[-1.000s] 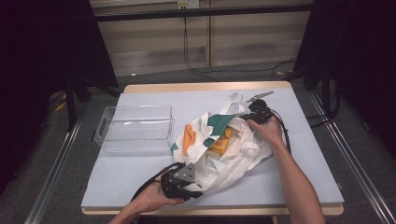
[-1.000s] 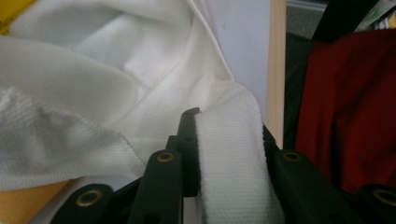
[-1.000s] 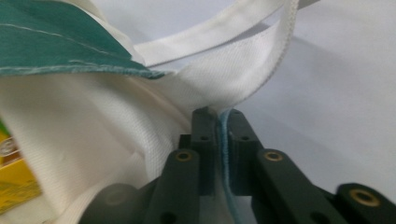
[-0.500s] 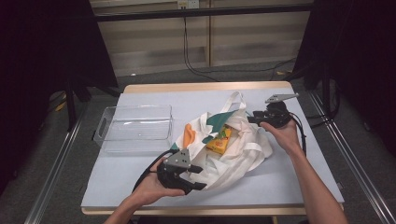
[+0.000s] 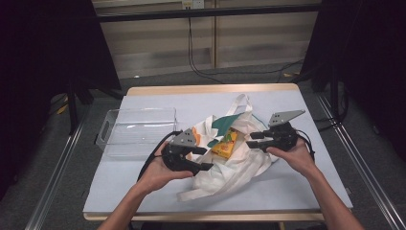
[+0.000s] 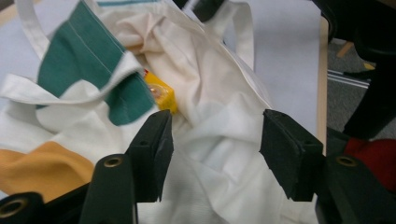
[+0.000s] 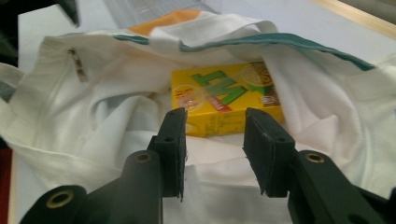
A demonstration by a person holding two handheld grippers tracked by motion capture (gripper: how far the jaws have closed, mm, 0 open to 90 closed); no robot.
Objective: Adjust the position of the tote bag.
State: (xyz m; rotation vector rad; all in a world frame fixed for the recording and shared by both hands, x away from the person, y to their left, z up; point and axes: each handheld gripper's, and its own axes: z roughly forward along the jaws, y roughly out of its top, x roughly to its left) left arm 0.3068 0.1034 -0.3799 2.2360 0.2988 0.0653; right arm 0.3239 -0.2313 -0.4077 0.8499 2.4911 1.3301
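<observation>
A white cloth bag [image 5: 230, 167] with green and orange patches lies crumpled in the middle of the table, its mouth gaping. Inside it rests a yellow box [image 5: 225, 143] with green lettering [image 7: 229, 95]. My left gripper [image 5: 203, 158] hovers at the bag's left side. Its jaws have just been opening and stand apart over the white cloth [image 6: 210, 93], gripping nothing. My right gripper [image 5: 253, 139] is at the bag's right side and points into the mouth toward the box. Its jaws have just been opening too, and nothing is pressed between them [image 7: 215, 126].
A clear plastic tray [image 5: 139, 129] sits at the table's left. The bag's handles [image 5: 242, 103] trail toward the far edge. The pale blue tabletop [image 5: 297, 182] has a wooden rim, with metal rails and dark floor around it.
Both grippers have let go of the bag and opened. The left one rose and moved away from the near edge. The right one drew off to the right.
</observation>
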